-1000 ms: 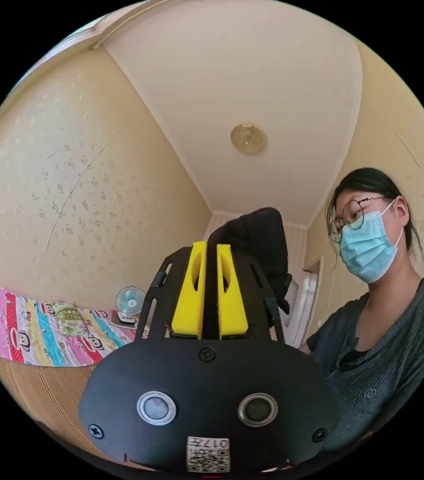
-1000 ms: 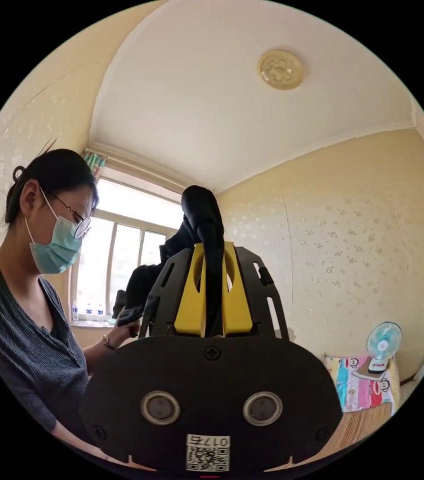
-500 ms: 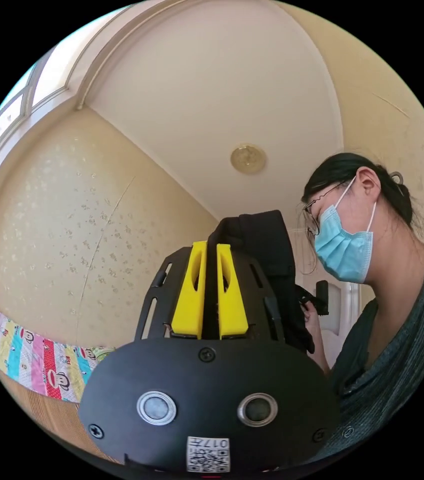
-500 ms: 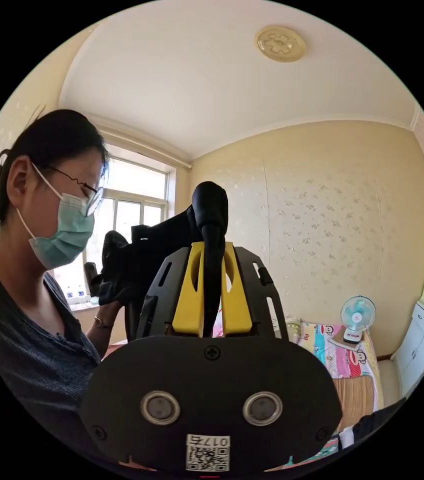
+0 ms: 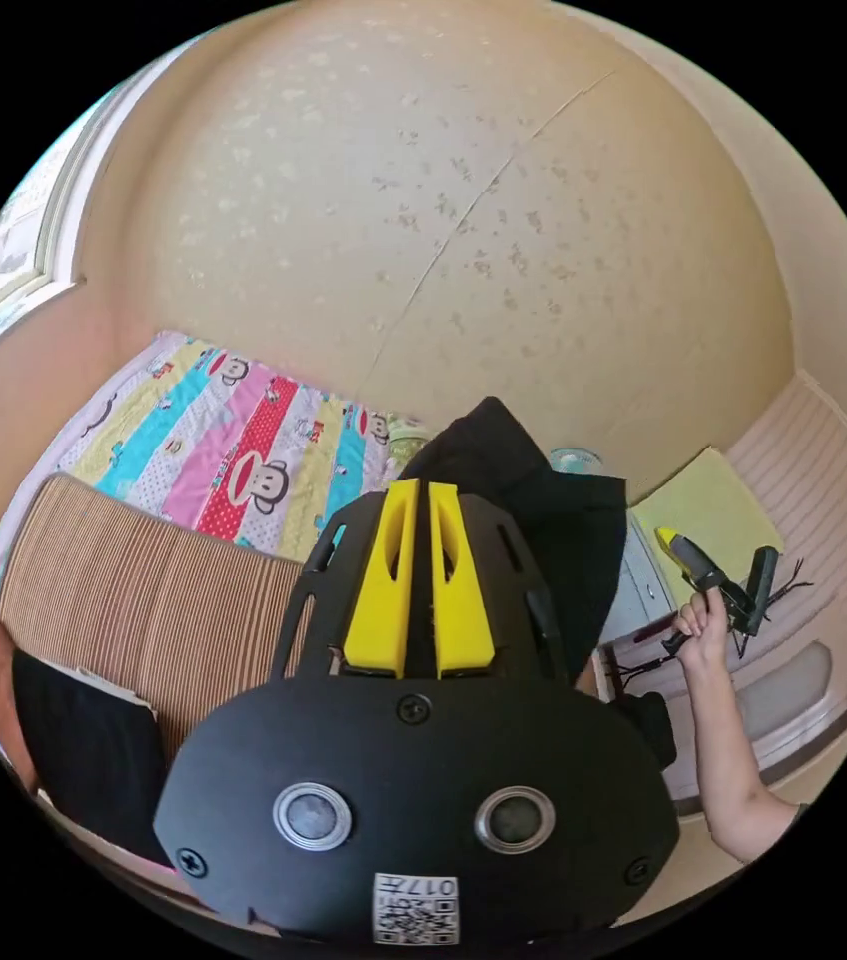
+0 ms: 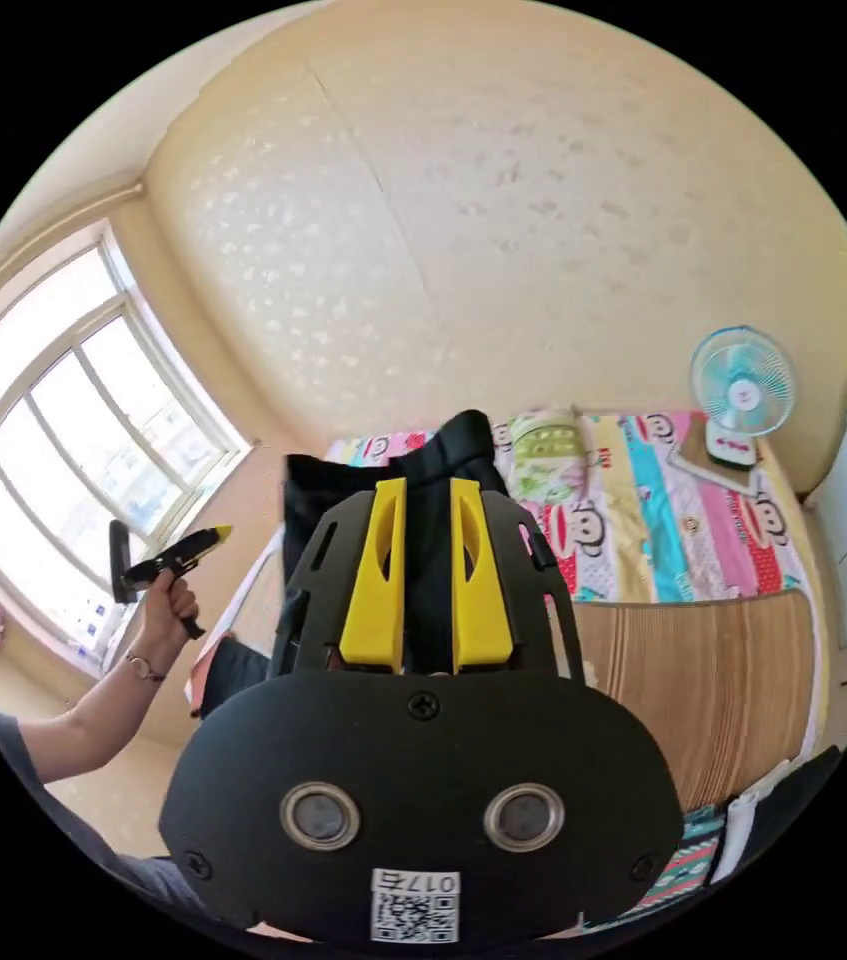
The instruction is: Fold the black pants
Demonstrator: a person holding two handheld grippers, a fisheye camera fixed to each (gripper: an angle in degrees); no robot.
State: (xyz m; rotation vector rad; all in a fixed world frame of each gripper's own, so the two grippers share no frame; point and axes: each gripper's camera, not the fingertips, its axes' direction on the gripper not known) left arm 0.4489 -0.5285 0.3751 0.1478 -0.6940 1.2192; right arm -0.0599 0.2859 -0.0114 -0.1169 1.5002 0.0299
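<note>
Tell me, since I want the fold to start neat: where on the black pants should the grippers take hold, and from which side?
Probably at an edge, one gripper toward each end, coming in edge-on so the jaws straddle the cloth. The left gripper and right gripper each pinch a bunched edge of the black pants that way; the rest trails loosely to one side.

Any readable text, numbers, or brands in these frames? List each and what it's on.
None reads reliably.
Sticker under the left claw: square code plus a few characters, too small to trust.
Sticker under the right claw: same.
Bedspread: cartoon print, no legible words.
Fan: no marking legible.
</note>
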